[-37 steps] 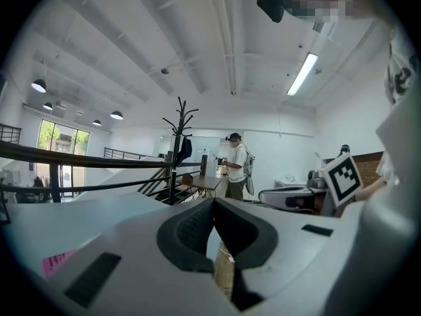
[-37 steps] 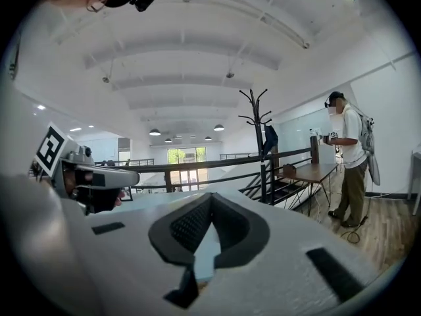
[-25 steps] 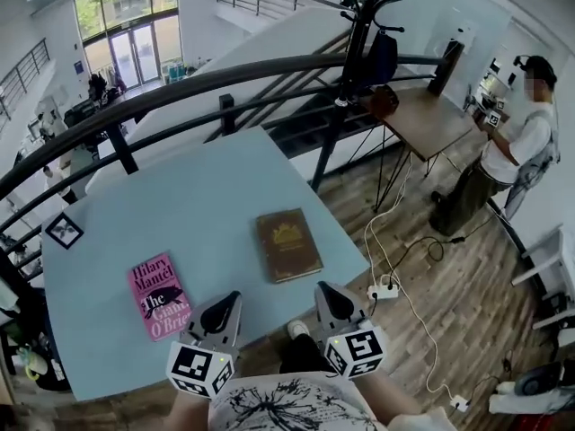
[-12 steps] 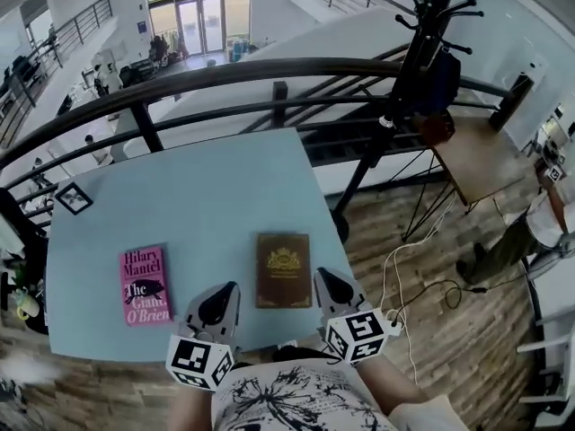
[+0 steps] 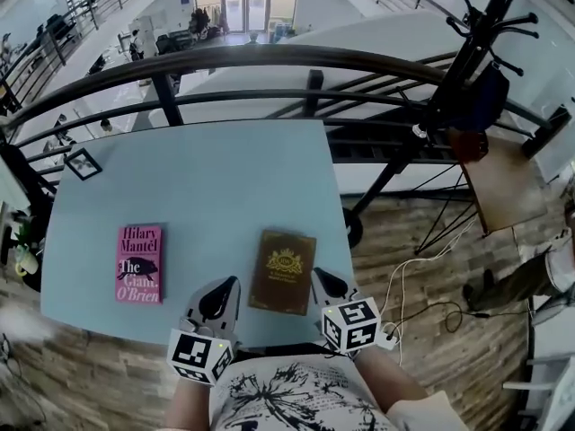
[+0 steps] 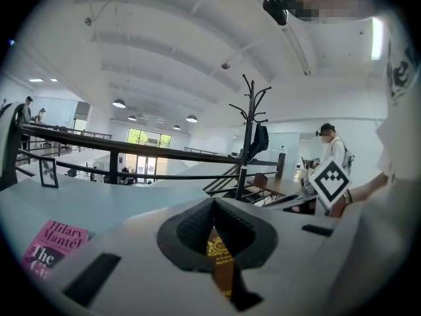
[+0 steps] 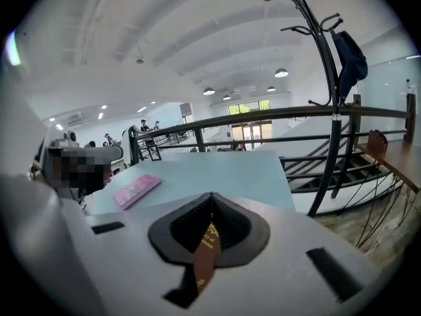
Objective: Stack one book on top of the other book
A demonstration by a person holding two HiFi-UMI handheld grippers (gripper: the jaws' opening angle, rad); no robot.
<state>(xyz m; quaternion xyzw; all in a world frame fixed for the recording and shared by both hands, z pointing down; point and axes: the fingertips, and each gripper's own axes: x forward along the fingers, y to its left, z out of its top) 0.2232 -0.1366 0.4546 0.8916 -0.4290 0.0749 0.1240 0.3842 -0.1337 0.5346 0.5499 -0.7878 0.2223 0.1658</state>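
Two books lie flat and apart on the pale blue table (image 5: 207, 187). The pink paperback (image 5: 139, 263) is near the left front; the brown hardback with a gold crest (image 5: 283, 272) is near the right front edge. My left gripper (image 5: 229, 284) hovers at the near edge, just left of the brown book, shut and empty. On the brown book's right side my right gripper (image 5: 319, 277) is also shut and empty. In the left gripper view the shut gripper (image 6: 212, 203) has the brown book (image 6: 220, 255) showing below it and the pink book (image 6: 49, 249) off to the left. The right gripper view shows the gripper (image 7: 212, 196) shut, the brown book (image 7: 205, 255) below and the pink book (image 7: 136, 189) farther left.
A black railing (image 5: 269, 61) runs behind the table, with a drop beyond. A small framed marker (image 5: 83, 162) stands at the far left corner. A coat stand (image 5: 472, 52) and a wooden table (image 5: 508, 182) are at the right, with cables (image 5: 422, 277) on the floor.
The head view has swung left and down, so the table now fills the middle. Both shut grippers have come forward and lower, and now flank the brown book's near end.
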